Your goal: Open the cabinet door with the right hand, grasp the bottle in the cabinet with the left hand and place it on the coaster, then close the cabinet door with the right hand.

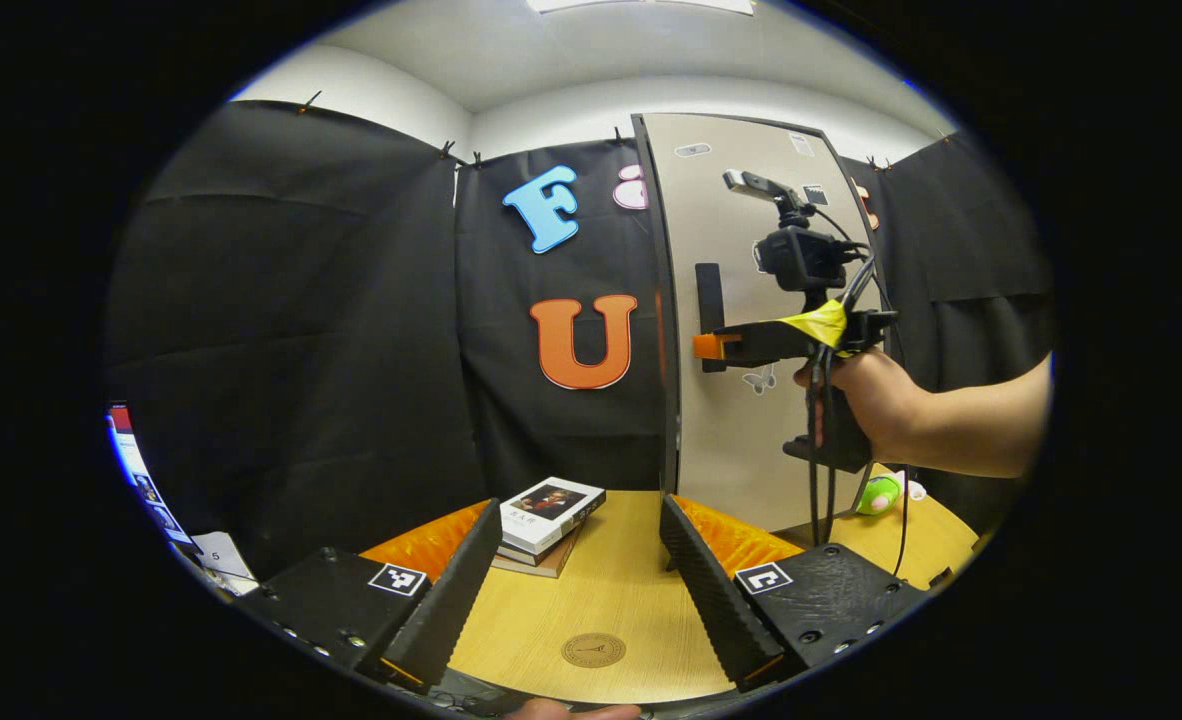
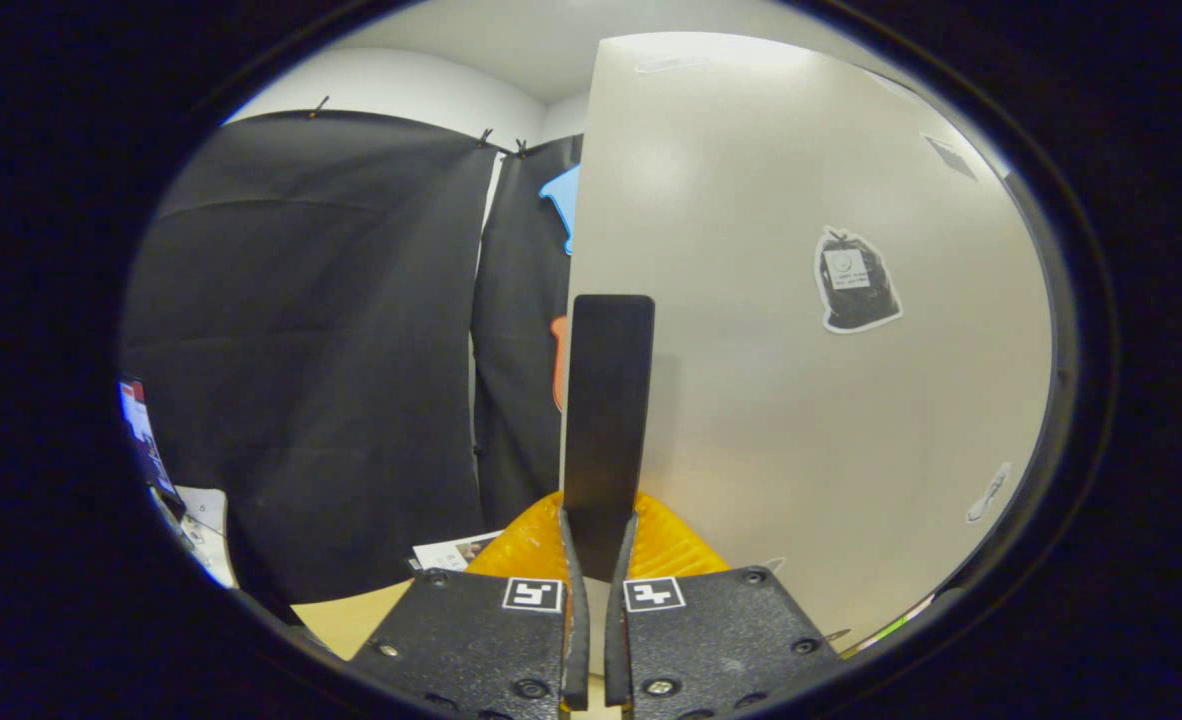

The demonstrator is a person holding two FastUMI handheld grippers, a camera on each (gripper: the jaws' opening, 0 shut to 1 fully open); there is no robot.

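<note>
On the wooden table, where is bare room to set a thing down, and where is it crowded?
Bare wood lies between the books and the cabinet door, down to the round coaster. The table is crowded at the right: the right claw grips the door handle, near a green toy.

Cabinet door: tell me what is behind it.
The cabinet door covers whatever is inside; no bottle can be seen yet. Past its left edge hangs the booth's black cloth. The right gripper has its fingers shut on the door's black handle.
</note>
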